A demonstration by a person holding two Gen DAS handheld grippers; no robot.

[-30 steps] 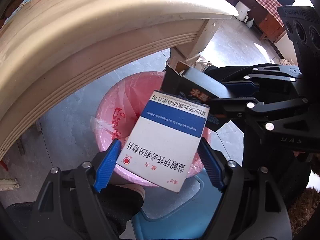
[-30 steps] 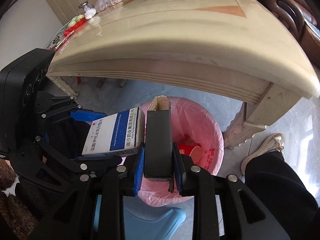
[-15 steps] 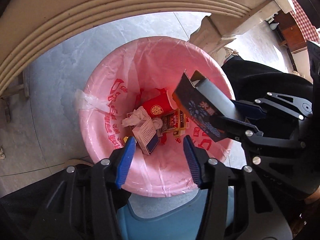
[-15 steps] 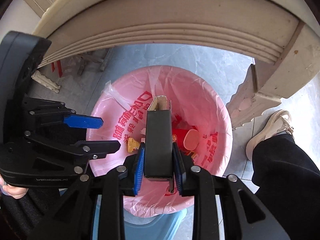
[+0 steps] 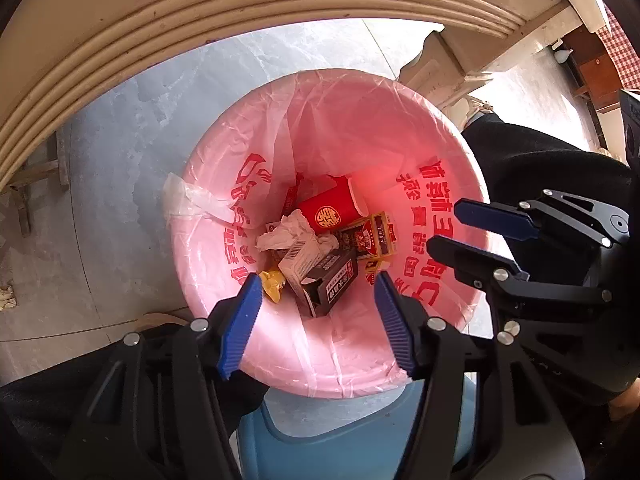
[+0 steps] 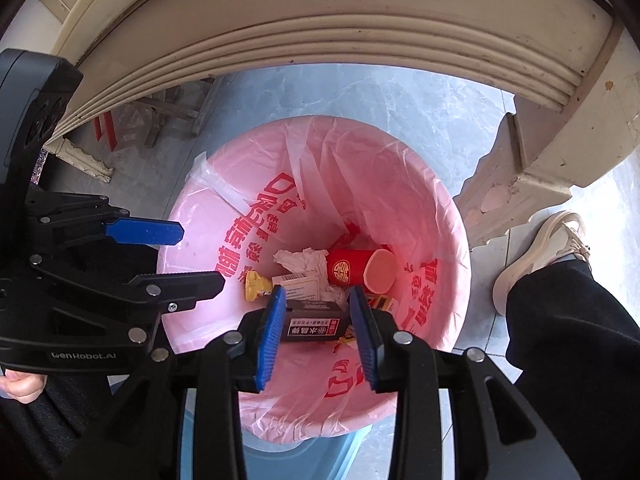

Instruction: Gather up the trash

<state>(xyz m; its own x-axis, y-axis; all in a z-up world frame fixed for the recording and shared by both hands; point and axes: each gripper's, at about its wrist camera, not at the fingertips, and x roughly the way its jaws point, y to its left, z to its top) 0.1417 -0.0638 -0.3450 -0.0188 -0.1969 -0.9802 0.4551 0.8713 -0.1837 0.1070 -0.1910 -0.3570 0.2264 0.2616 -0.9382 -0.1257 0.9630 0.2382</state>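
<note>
A pink-lined trash bin (image 5: 400,120) (image 6: 400,184) stands on the floor under the table edge. In it lie a black box (image 5: 334,286) (image 6: 312,322), a white medicine box (image 5: 300,258) (image 6: 296,283), a red paper cup (image 5: 330,210) (image 6: 360,270), crumpled tissue (image 5: 286,234) and a red pack (image 5: 370,236). My left gripper (image 5: 318,322) is open and empty above the bin's near rim; it also shows in the right wrist view (image 6: 180,256). My right gripper (image 6: 318,334) is open and empty above the bin; it also shows in the left wrist view (image 5: 452,228).
The cream table edge (image 5: 200,28) (image 6: 360,28) curves overhead, with its leg (image 6: 520,184) right of the bin. A blue plastic stool (image 5: 340,440) sits below the grippers. The person's shoe (image 6: 540,256) and dark trouser leg (image 6: 560,340) are at right.
The left gripper let go of the white medicine box, which fell into the bin. Then the right gripper opened and the black box dropped in on top of the trash.
</note>
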